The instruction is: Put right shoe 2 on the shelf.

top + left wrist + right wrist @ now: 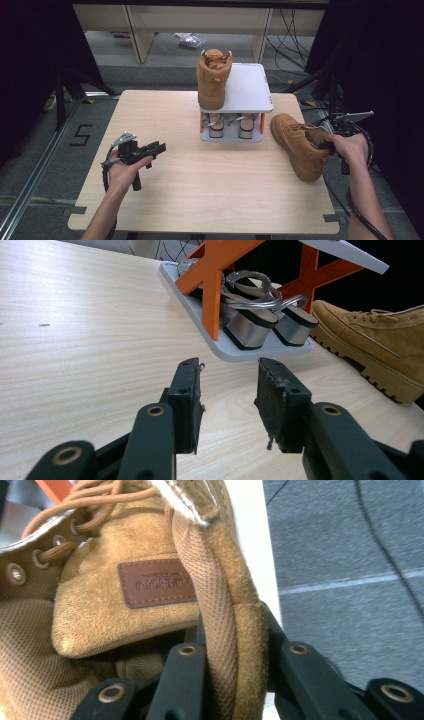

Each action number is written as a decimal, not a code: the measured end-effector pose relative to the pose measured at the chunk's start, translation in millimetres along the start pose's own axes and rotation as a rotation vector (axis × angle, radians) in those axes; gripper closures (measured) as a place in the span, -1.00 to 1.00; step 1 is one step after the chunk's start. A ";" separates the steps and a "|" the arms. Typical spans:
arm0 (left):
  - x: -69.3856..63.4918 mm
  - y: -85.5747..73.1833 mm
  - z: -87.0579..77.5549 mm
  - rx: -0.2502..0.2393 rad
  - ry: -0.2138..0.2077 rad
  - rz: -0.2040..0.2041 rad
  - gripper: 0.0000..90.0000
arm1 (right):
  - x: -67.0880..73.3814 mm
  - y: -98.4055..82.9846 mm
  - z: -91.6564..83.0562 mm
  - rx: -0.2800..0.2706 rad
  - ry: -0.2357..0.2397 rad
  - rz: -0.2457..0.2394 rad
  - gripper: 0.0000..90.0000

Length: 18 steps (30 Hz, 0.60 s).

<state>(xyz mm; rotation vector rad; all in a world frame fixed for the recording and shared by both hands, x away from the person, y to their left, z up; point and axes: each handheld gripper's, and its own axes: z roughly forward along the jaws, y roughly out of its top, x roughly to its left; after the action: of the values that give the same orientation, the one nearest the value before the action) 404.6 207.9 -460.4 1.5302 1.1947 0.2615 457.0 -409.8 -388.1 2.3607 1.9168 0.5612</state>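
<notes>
The right gripper point(235, 680) is squeezing the soft back edge of the brown boot point(299, 145). That boot lies on the table point(215, 195), just right of the little shelf point(250, 95), its toe pointing at the shelf and its heel at the right hand point(350, 146). The left gripper point(227, 405) is far off, jaws apart, holding nothing. The right forearm reaches straight forward.
</notes>
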 end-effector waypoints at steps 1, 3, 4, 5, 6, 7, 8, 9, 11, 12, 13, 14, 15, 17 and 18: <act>0.6 0.2 -0.5 0.000 0.002 0.002 0.36 | 0.2 0.1 -0.5 0.005 0.011 0.022 0.78; 1.7 0.3 -1.0 -0.002 0.000 0.000 0.36 | 0.0 -0.6 -0.9 -0.002 0.037 0.046 0.78; 2.3 0.3 -1.6 0.000 0.004 -0.001 0.36 | -0.2 -0.8 -1.1 -0.006 0.042 0.047 0.78; 2.6 0.2 -1.7 -0.002 0.003 -0.003 0.35 | -1.8 -0.5 -1.7 -0.011 0.047 0.032 0.78; 2.8 0.1 -1.8 -0.002 0.002 -0.003 0.35 | -1.7 -0.5 -2.0 -0.014 0.048 0.035 0.78; 2.8 0.1 -1.9 -0.003 0.002 -0.002 0.35 | -1.3 0.2 -2.2 -0.014 0.042 0.045 0.78; 2.6 0.2 -1.8 -0.006 0.001 -0.004 0.35 | -1.4 0.5 -2.9 -0.015 0.052 0.060 0.79; 2.6 0.3 -1.8 -0.006 0.001 -0.004 0.35 | -2.3 0.9 -3.4 -0.020 0.053 0.064 0.79; 2.7 0.5 -2.0 -0.006 0.001 -0.003 0.35 | -3.0 1.6 -4.9 -0.014 0.073 0.076 0.79; 2.8 0.4 -1.9 -0.006 0.002 -0.003 0.35 | -3.7 1.5 -5.1 -0.021 0.083 0.080 0.79; 2.7 0.3 -1.7 -0.006 0.001 -0.004 0.35 | -3.6 1.8 -5.8 -0.020 0.088 0.087 0.79; 2.6 0.1 -1.6 -0.005 0.002 -0.005 0.35 | -4.7 2.0 -6.5 -0.031 0.098 0.092 0.79; 2.2 -0.2 -1.5 -0.003 0.003 -0.008 0.34 | -6.4 2.0 -6.9 -0.040 0.108 0.081 0.80; 2.0 -0.5 -1.5 -0.001 0.003 -0.007 0.34 | -6.9 2.2 -8.5 -0.041 0.126 0.110 0.79; 1.9 -0.5 -1.5 -0.001 0.002 -0.008 0.34 | -8.5 2.2 -8.6 -0.061 0.119 0.098 0.79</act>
<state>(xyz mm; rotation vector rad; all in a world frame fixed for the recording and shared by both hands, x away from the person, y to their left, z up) 404.2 210.3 -461.1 1.5243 1.2017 0.2587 455.1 -420.0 -381.5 2.4455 1.8070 0.7722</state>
